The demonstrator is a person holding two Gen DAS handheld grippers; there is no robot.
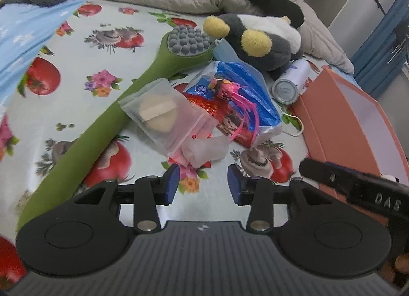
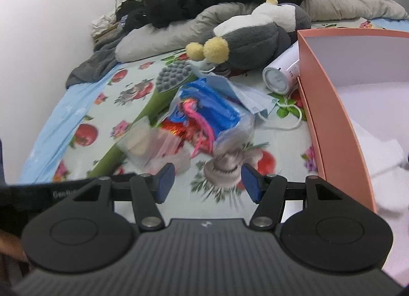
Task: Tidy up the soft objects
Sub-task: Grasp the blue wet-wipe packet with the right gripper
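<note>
Left wrist view first: the left gripper point(image 1: 203, 183) has its fingers point(image 1: 171, 185) spread with nothing between them, hovering over the fruit-print bed sheet point(image 1: 76, 70) just short of the clear zip pouch point(image 1: 167, 114) with a round powder puff inside. That pouch leans on the green massage brush point(image 1: 107, 122). Right behind the pouch is a blue plastic bag point(image 1: 237, 91) with pink ribbon, and behind that the plush penguin point(image 1: 258, 37). A white spray can point(image 1: 294, 81) lies to the right of the bag, just beside the pink box point(image 1: 342, 117).

If the pouch is next, I'd come in low and pinch its near corner, not the puff bulge, so the slick plastic doesn't squirt out. Watch the brush handle, it'll roll if bumped.

Right wrist view: the right gripper point(image 2: 208, 181) is also spread and empty, over bare sheet to the right of the pouch, left of the pink box wall. A blue face mask point(image 2: 253, 99) sits right of the bag with its ear loop trailing toward the box. Loops snag, so lift the mask by its folded body.
</note>
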